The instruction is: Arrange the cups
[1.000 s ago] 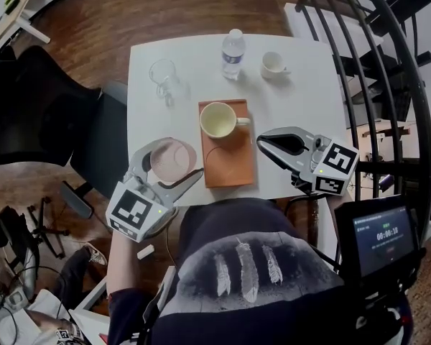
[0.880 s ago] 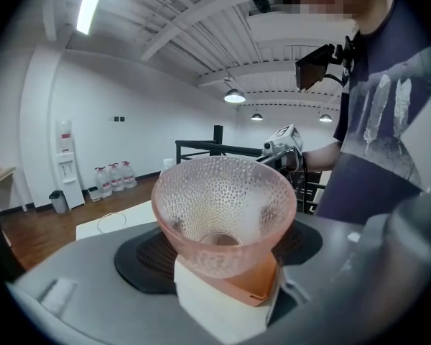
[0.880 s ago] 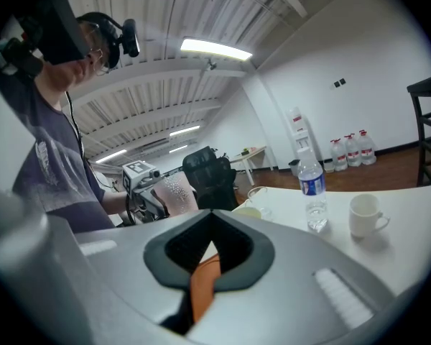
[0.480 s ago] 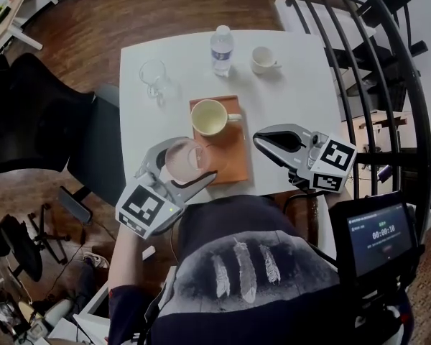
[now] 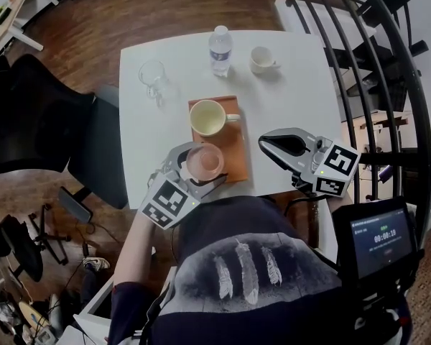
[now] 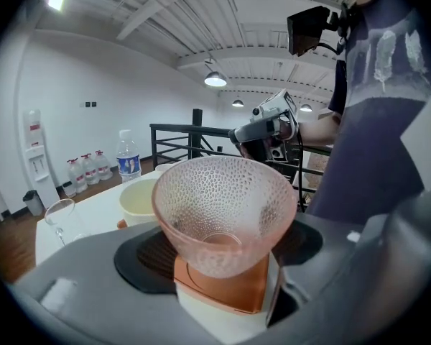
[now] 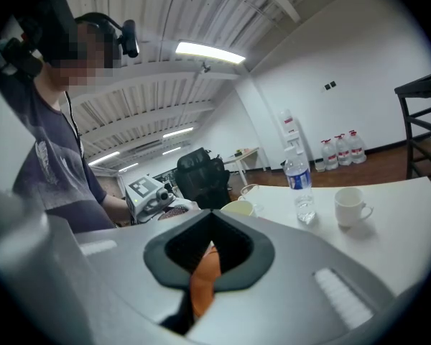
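**Handling.** The pink cup (image 5: 205,162) is dimpled, see-through glass, flared wide at the rim and narrow at the base. Treat it as rigid, fairly light, fragile and probably slippery on smooth pads. It should not take hard squeezing or a knock against the mug (image 5: 208,117). The best hold is low on the wall, where the cone narrows, with pads on opposite sides. A grip near the rim would likely let the cup slide upward out of the jaws.

**Tool state.** The left gripper (image 5: 203,165) pinches the pink cup, its jaws partly spread around the wall. The right gripper (image 5: 262,142) has its jaws pressed together with nothing between them, at the right of the table (image 5: 294,99).

**Location.** The pink cup sits at centre frame in the head view, over the lower left corner of the orange tray (image 5: 237,146), just below the mug.

**View differences.**
- The head view gives the layout: a clear glass (image 5: 152,74), a bottle (image 5: 219,49) and a white cup (image 5: 261,60) along the top of the table.
- The left gripper view shows the cup's (image 6: 223,210) dimples and narrow base over orange tray. Contact with the tray cannot be confirmed.
- The right gripper view shows its own closed jaws (image 7: 210,225).
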{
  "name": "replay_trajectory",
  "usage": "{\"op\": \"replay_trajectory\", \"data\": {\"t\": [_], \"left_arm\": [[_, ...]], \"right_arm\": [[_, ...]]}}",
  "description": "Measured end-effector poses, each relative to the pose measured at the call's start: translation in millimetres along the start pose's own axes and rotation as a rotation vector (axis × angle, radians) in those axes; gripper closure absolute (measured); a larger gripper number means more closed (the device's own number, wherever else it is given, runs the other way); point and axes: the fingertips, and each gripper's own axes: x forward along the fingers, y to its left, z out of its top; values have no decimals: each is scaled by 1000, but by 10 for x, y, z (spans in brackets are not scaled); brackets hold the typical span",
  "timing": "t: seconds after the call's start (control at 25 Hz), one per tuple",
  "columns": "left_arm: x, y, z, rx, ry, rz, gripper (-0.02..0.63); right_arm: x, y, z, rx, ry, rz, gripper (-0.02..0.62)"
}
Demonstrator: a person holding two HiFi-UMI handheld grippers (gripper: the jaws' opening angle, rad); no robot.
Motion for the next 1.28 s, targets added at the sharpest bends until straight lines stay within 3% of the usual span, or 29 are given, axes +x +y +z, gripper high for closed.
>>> {"op": "replay_trajectory", "data": {"t": [0.52, 1.28], "left_arm": [[272, 40, -305, 14, 54, 17, 221], [426, -7, -412, 57, 36, 45, 203]], "right_arm": [[-68, -26, -48, 0, 12, -5, 591], [-92, -31, -37, 7, 30, 1, 591]]}}
